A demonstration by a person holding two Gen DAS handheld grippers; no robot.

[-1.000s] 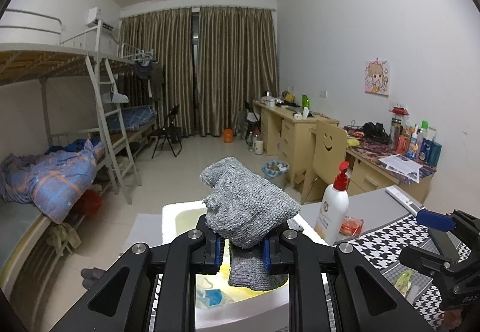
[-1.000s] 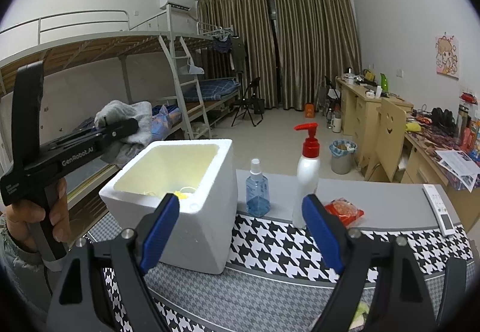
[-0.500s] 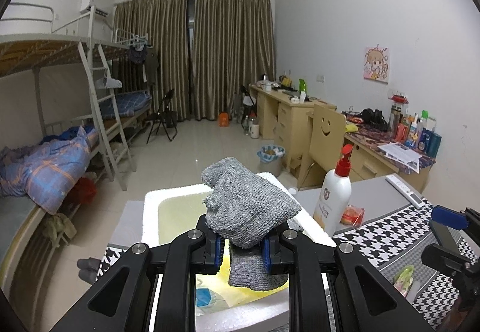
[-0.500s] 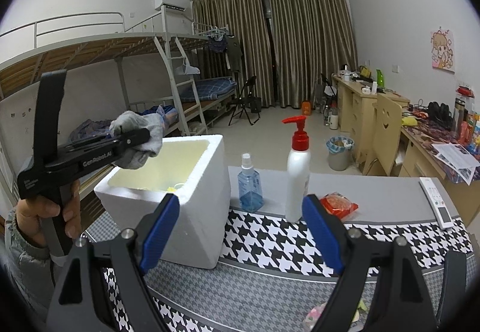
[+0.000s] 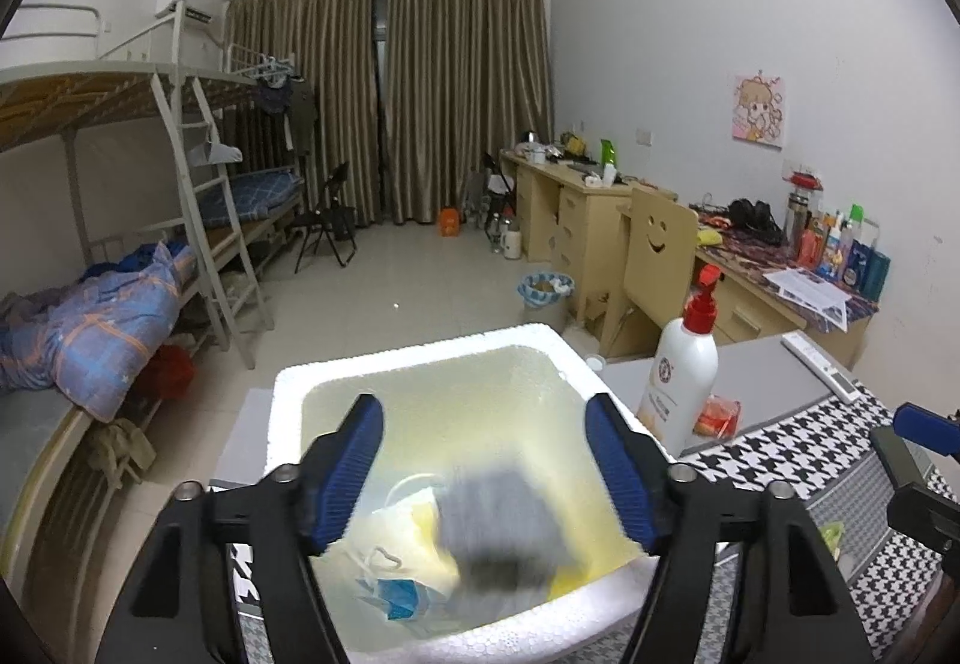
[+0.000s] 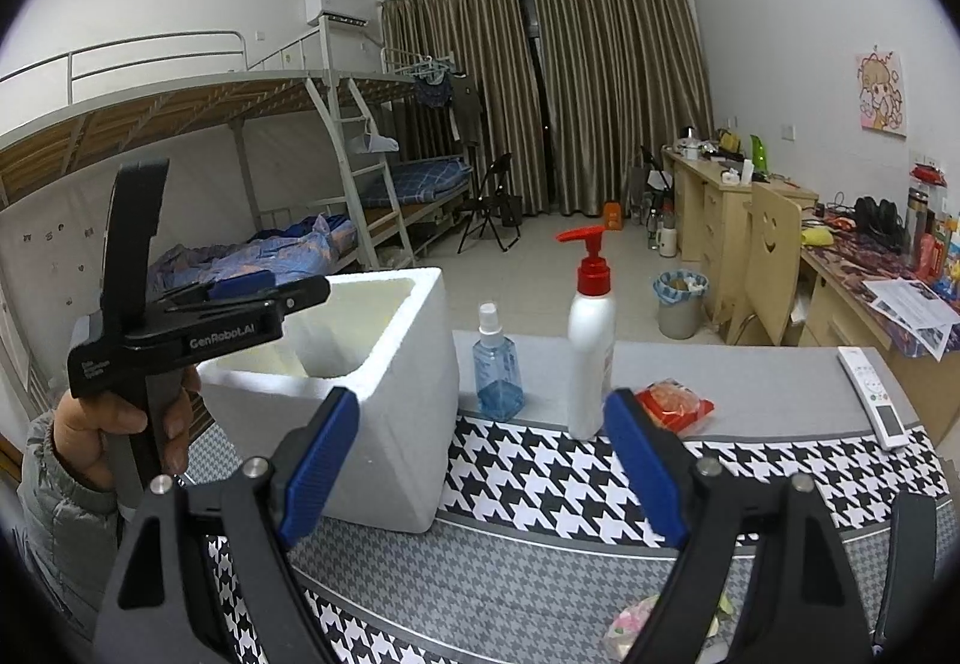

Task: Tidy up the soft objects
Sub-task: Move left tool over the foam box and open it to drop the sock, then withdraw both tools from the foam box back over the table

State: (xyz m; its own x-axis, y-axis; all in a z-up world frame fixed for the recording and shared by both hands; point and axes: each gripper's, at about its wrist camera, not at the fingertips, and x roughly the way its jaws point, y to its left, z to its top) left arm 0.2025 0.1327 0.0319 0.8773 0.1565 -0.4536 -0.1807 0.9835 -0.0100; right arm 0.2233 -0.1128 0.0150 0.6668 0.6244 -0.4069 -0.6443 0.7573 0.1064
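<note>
My left gripper (image 5: 486, 469) is open and empty above the white foam box (image 5: 288, 394). A grey knitted cloth (image 5: 504, 532), blurred by motion, is inside the box on top of a yellow item and a blue face mask (image 5: 396, 595). In the right wrist view the left gripper (image 6: 270, 295) hovers over the box (image 6: 396, 400), held by a hand. My right gripper (image 6: 480, 460) is open and empty above the houndstooth table cover (image 6: 540, 478), right of the box.
A white pump bottle (image 6: 591, 346), a blue spray bottle (image 6: 498, 367), a red snack packet (image 6: 675, 403) and a white remote (image 6: 873, 394) stand on the grey table behind the cover. A small pale soft item (image 6: 636, 625) lies near the front edge.
My left gripper has opened and let go of the grey cloth, which has dropped into the foam box. The right gripper stays open and has barely moved.
</note>
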